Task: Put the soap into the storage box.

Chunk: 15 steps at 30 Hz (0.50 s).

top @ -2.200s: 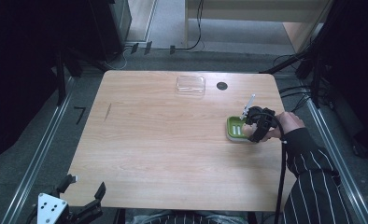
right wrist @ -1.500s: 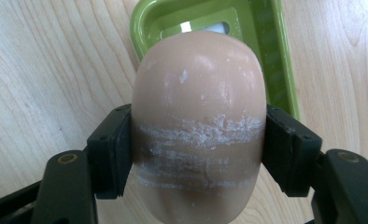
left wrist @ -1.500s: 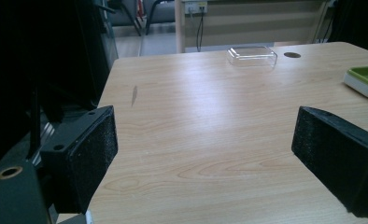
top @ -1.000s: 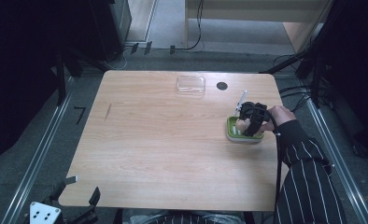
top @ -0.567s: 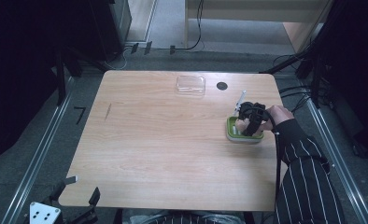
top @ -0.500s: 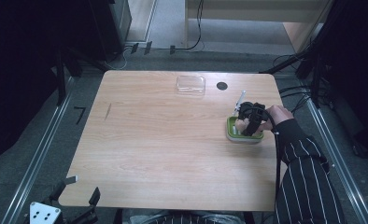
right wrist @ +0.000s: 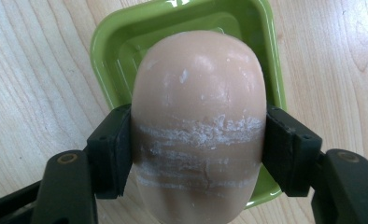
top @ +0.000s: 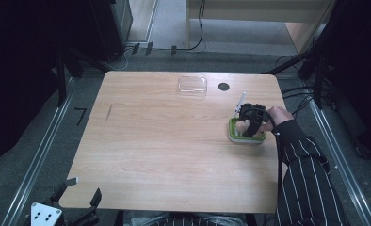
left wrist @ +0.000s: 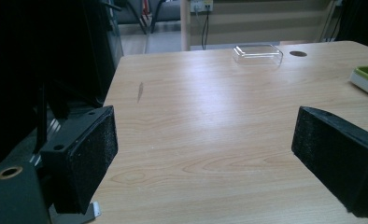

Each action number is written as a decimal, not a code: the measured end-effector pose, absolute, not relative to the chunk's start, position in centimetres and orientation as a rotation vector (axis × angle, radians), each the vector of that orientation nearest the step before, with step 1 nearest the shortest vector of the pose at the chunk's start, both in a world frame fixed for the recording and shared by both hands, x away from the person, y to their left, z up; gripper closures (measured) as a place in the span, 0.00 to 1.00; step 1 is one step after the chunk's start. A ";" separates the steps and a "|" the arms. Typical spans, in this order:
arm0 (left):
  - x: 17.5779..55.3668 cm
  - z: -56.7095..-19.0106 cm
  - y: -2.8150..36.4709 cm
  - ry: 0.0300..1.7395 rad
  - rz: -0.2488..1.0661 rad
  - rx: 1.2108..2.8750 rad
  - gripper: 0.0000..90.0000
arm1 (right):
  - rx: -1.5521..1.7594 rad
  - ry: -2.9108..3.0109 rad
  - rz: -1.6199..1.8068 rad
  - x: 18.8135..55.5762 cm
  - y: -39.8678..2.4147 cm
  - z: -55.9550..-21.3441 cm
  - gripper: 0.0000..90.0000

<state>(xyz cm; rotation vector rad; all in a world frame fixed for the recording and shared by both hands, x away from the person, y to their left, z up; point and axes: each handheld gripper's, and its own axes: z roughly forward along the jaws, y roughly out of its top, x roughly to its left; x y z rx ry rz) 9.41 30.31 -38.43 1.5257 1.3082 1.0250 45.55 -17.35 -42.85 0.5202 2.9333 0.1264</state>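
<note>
Right gripper [right wrist: 198, 144] clamped on peach soap bar [right wrist: 198, 116] over green dish [right wrist: 107, 51]; left gripper [left wrist: 205, 158] agape.

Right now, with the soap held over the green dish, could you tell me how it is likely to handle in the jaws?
The soap bar looks rigid: the right gripper pinches its sides without denting them. Its rounded, smooth surface could slip. White scuffed bands suggest it marks easily. Released, it would probably drop into the green dish.

Peach soap bar [right wrist: 198, 121] w/ white streaks, green dish [right wrist: 112, 42], prob. clear lid [top: 192, 84], pinstriped sleeve [top: 306, 174].
</note>
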 end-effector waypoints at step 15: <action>9.6 -38.5 30.2 1.306 1.023 1.527 0.08 | 0.516 2.939 0.107 46.2 -17.1 -43.9 0.37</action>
